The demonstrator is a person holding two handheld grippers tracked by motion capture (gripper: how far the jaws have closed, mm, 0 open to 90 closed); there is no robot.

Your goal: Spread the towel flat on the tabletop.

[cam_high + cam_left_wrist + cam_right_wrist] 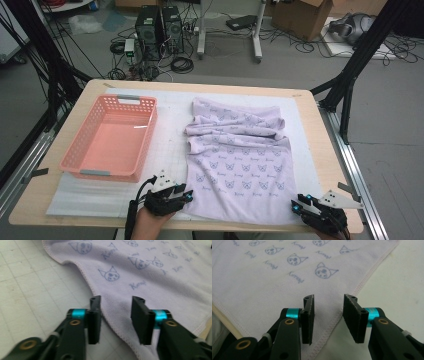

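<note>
Towel point(239, 157), lilac with a blue cat-face print, is laid on the white gridded mat point(170, 145) covering the surface point(325, 165), its far part bunched in folds and its near part spread flat. Left gripper point(186, 195) is seen at the towel's near left corner; its jaws are parted, the hemmed edge point(110, 320) lying between them, unpinched. Right gripper point(296, 206) is seen at the near right corner; its jaws are likewise released, straddling the stitched hem point(332, 326) without pressing on it. A pink basket point(112, 137) is noted left of the towel, just apart from it.
</note>
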